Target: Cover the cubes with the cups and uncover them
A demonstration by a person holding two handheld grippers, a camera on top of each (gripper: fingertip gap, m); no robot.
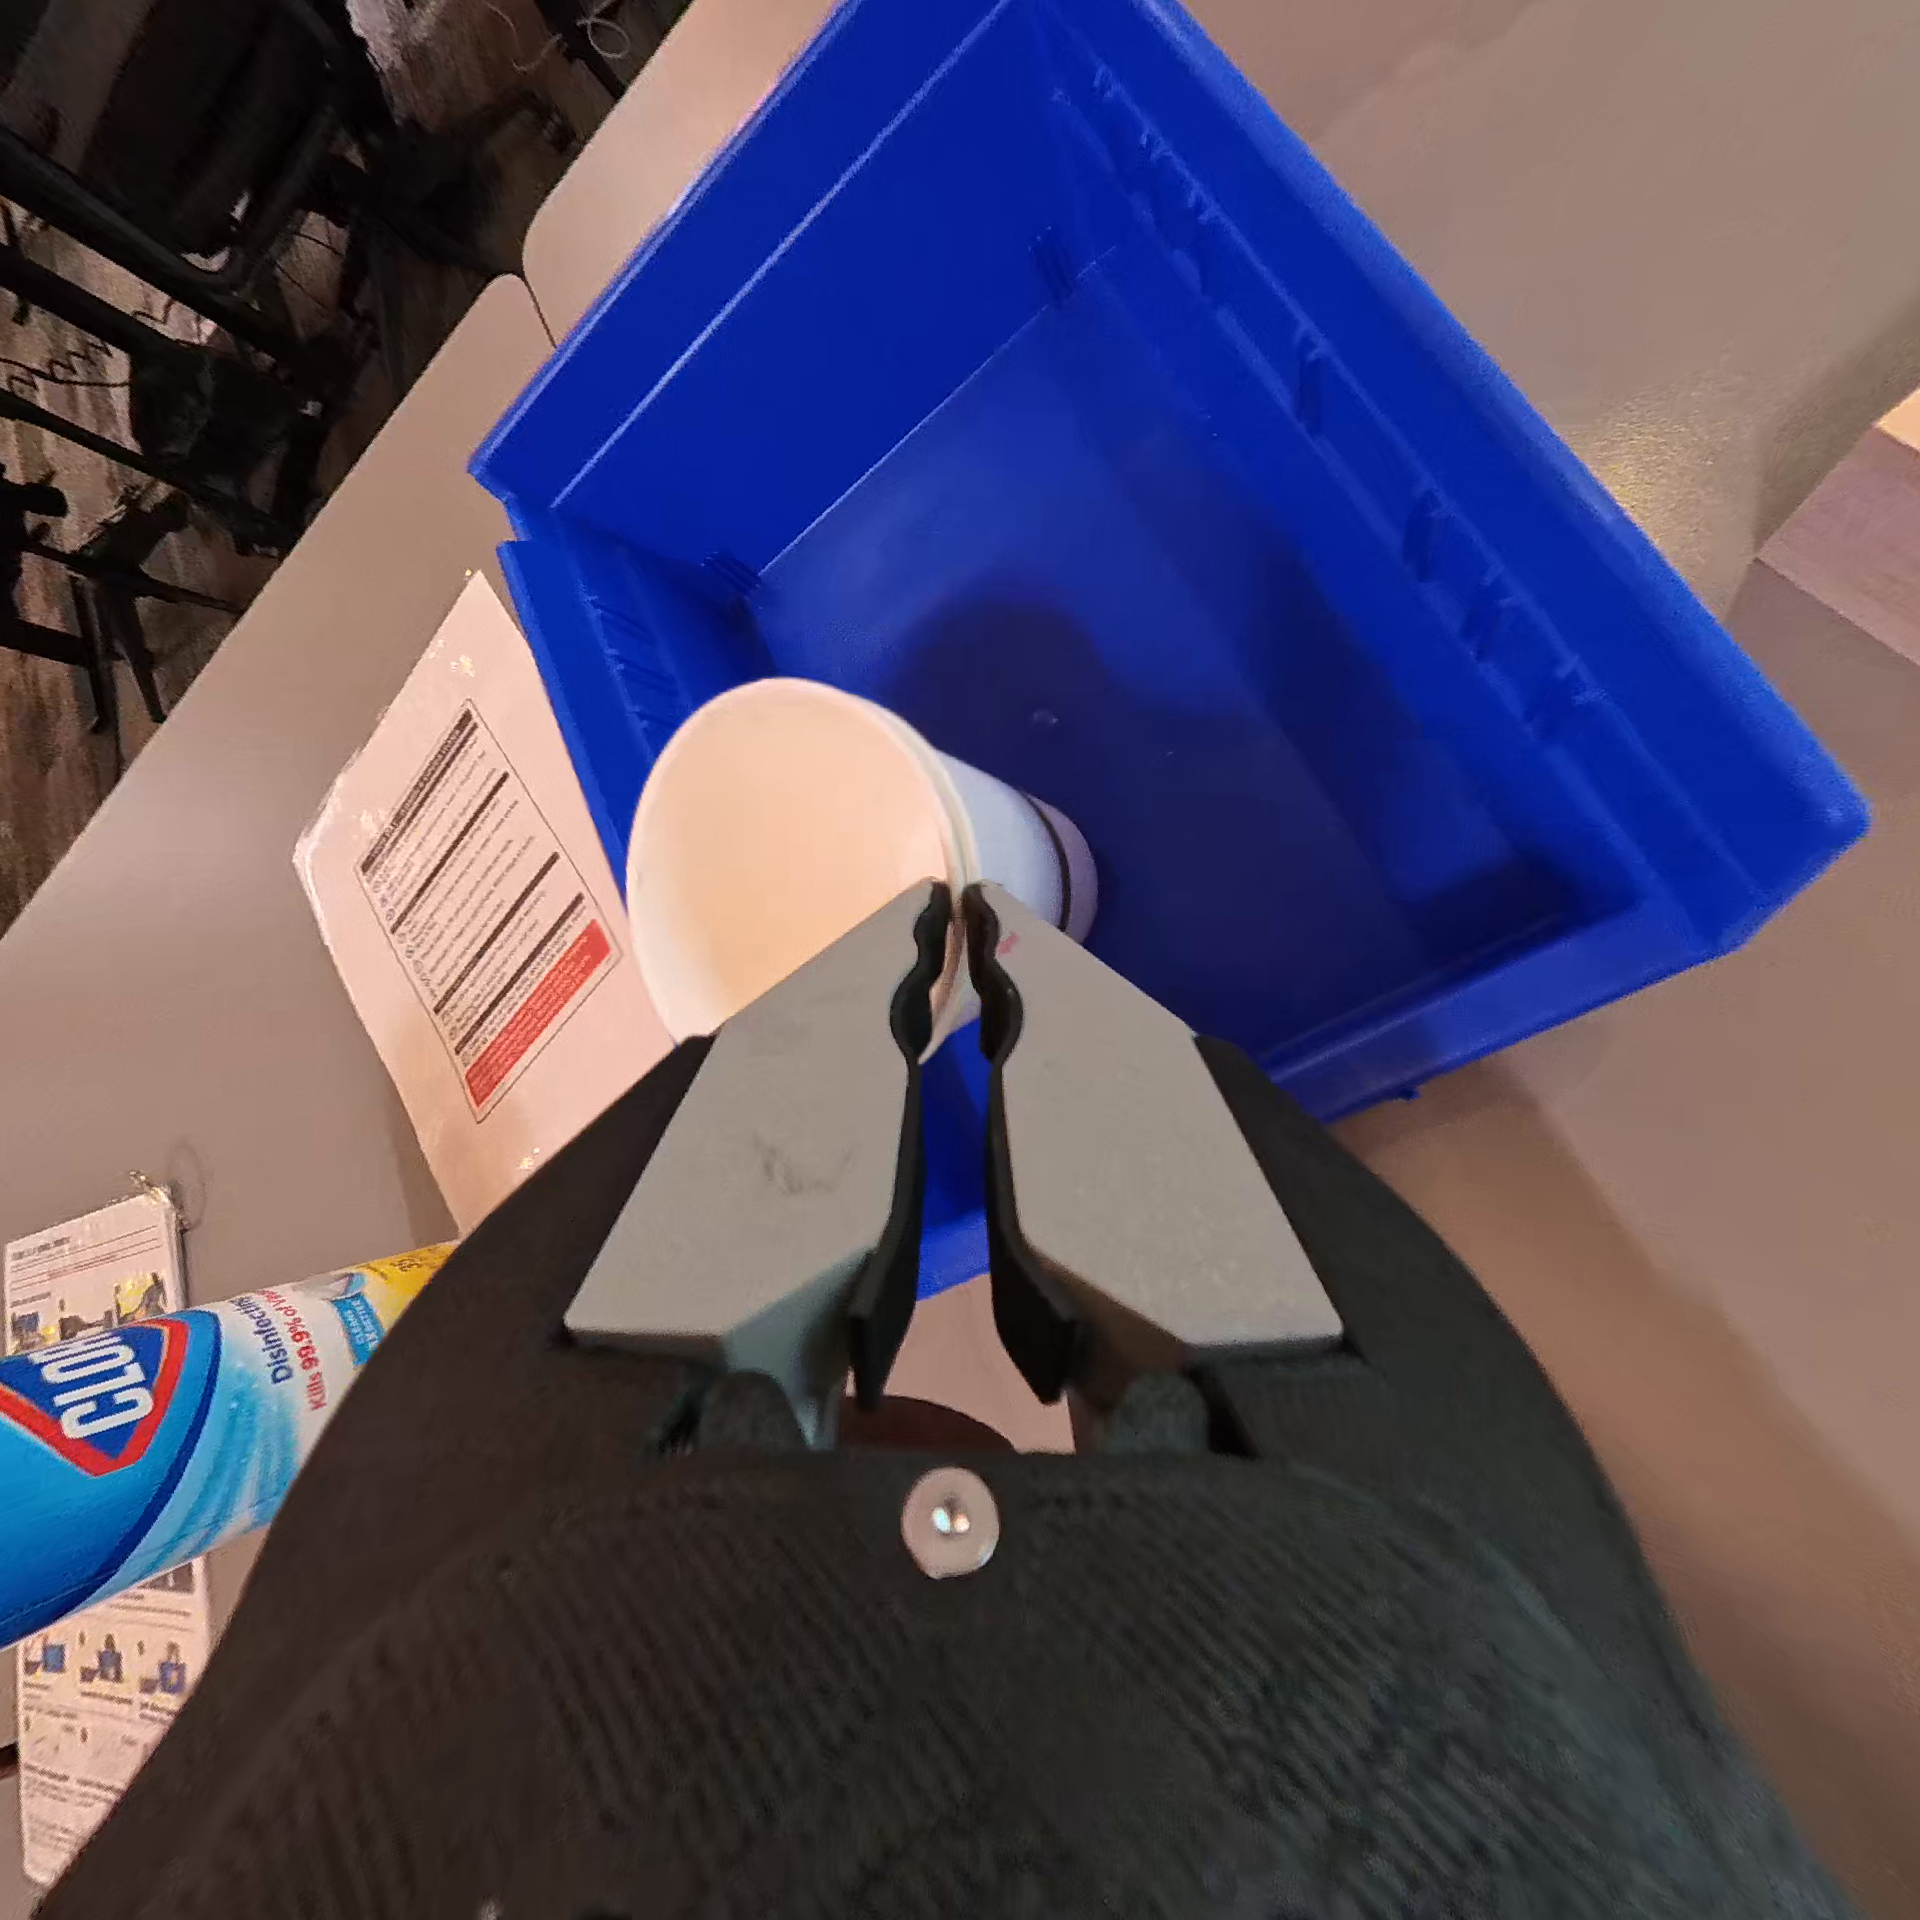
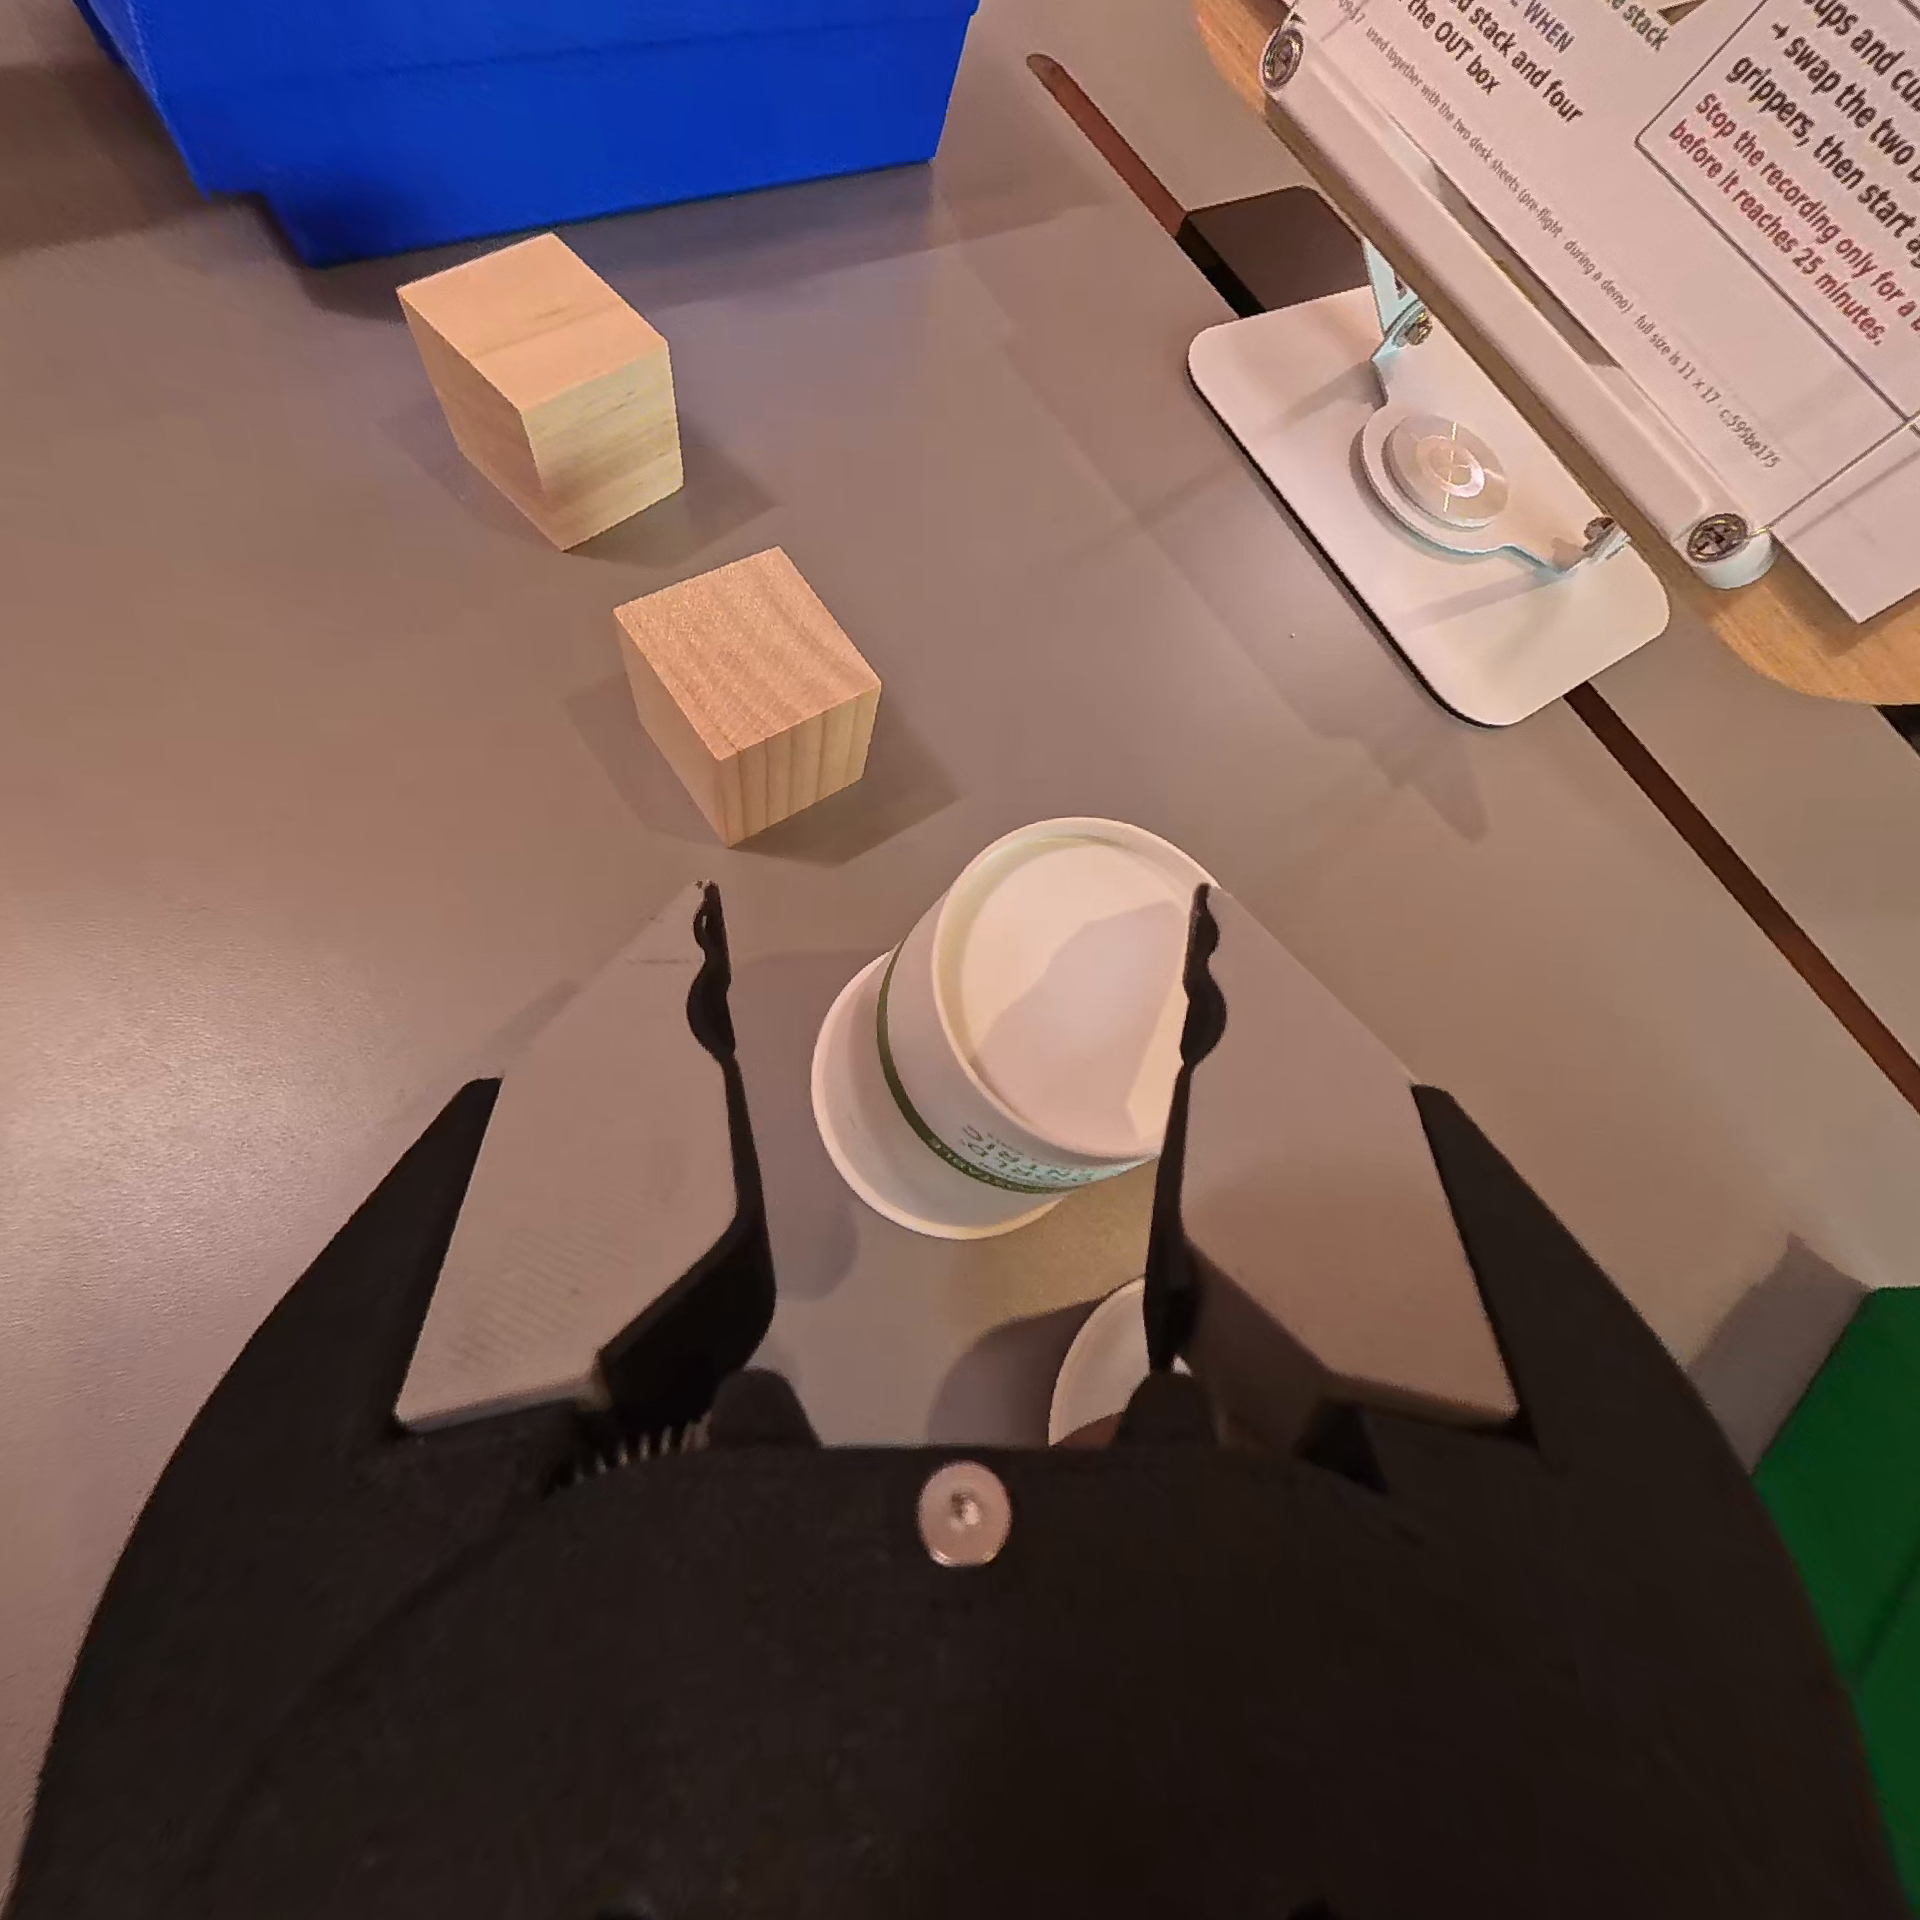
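In the left wrist view my left gripper (image 1: 958,909) is shut on the rim wall of a white paper cup (image 1: 790,831). It holds the cup on its side, mouth towards me, over the blue bin (image 1: 1507,582). In the right wrist view my right gripper (image 2: 954,935) is open above an upside-down white cup (image 2: 997,1039) standing on the grey table. The right pad (image 2: 1200,987) is close to the cup's base and the left pad (image 2: 712,987) is well apart from it. Two wooden cubes (image 2: 545,384) (image 2: 748,691) stand uncovered farther ahead on the left.
Another white cup's rim (image 2: 1101,1361) shows under my right finger. The blue bin's wall (image 2: 520,104) is at the far left. A sign stand's white base (image 2: 1434,499) is at the right, a green object (image 2: 1849,1455) at the right edge. A laminated sheet (image 1: 468,862) and a wipes canister (image 1: 156,1434) lie left of the bin.
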